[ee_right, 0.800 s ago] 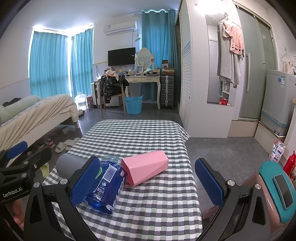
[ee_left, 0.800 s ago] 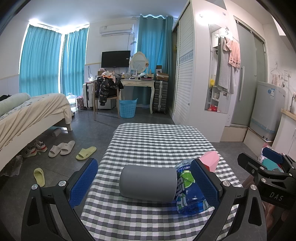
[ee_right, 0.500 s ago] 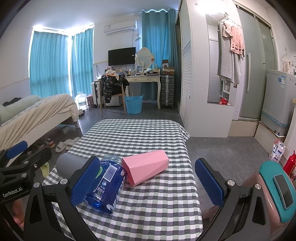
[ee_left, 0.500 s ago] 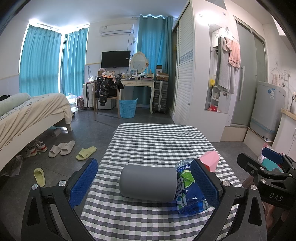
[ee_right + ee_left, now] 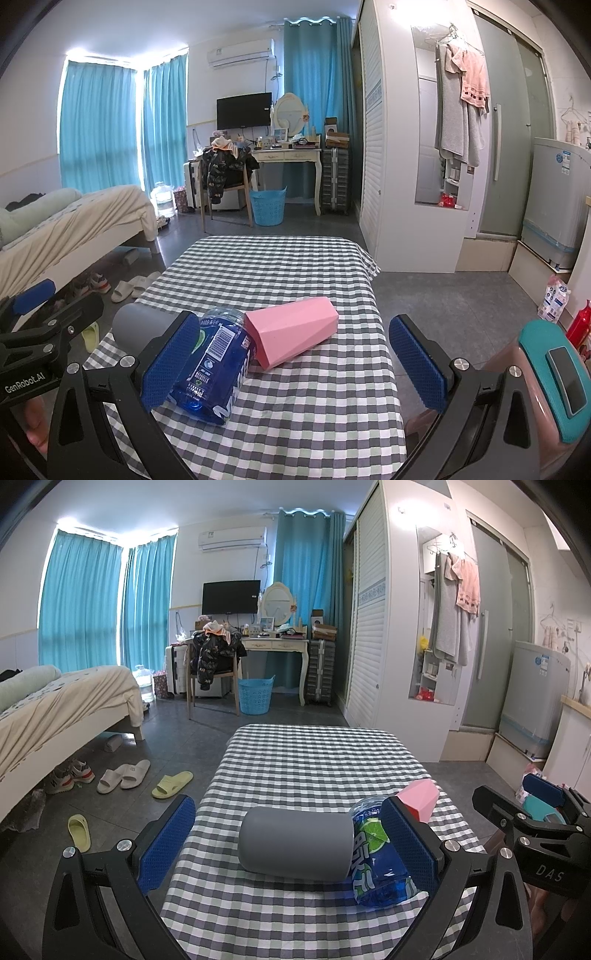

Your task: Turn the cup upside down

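A grey cup (image 5: 295, 843) lies on its side on the checkered table (image 5: 314, 760); it also shows in the right wrist view (image 5: 138, 326). A pink faceted cup (image 5: 295, 336) lies on its side to the right, partly hidden in the left wrist view (image 5: 419, 799). A blue bottle (image 5: 214, 367) lies between them and shows in the left wrist view too (image 5: 376, 860). My left gripper (image 5: 288, 847) is open, its jaws either side of the grey cup, just short of it. My right gripper (image 5: 295, 363) is open and empty, just short of the pink cup.
The table's right edge (image 5: 384, 332) drops to the floor. A pink and teal device (image 5: 554, 373) sits at lower right. A bed (image 5: 55, 709) and slippers (image 5: 125, 773) are to the left. A desk, chair and blue basket (image 5: 255, 696) stand at the back.
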Demonstrator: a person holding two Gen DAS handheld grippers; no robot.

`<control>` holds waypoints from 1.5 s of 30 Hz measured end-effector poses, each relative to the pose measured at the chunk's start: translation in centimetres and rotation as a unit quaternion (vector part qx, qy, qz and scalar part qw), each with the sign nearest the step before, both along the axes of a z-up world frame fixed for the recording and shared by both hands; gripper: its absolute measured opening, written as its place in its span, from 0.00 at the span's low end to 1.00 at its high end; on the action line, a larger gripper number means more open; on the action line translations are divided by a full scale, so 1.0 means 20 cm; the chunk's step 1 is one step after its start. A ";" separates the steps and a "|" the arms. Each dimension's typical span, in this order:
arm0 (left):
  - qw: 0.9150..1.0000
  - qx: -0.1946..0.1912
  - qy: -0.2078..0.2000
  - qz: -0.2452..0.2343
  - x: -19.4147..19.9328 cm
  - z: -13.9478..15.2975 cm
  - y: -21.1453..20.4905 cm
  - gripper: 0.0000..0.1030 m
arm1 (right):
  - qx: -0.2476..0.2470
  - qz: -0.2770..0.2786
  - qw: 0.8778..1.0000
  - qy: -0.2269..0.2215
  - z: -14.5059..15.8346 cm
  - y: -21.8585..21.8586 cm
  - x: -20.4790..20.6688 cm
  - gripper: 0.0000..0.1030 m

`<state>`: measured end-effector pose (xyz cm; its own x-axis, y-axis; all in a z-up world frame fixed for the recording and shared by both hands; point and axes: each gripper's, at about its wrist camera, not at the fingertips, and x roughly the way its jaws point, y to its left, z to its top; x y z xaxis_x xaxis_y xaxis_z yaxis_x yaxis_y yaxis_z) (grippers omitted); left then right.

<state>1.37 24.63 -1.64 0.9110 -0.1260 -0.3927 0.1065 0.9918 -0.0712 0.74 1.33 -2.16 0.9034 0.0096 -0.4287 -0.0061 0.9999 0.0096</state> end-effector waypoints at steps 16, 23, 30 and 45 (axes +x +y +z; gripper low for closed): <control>1.000 0.000 0.001 0.000 0.00 0.00 0.00 1.00 | 0.000 0.000 1.000 0.000 0.00 0.00 0.00 1.00; 1.000 0.001 0.004 0.002 -0.01 -0.02 0.06 1.00 | -0.001 0.001 1.000 0.001 0.00 0.00 0.00 1.00; 1.000 -0.008 0.000 0.018 -0.01 0.00 0.15 1.00 | -0.019 0.014 1.000 0.003 0.03 0.05 0.05 1.00; 0.990 -0.015 0.049 0.135 0.11 -0.10 0.63 1.00 | -0.199 0.303 0.925 0.110 0.03 0.69 0.42 1.00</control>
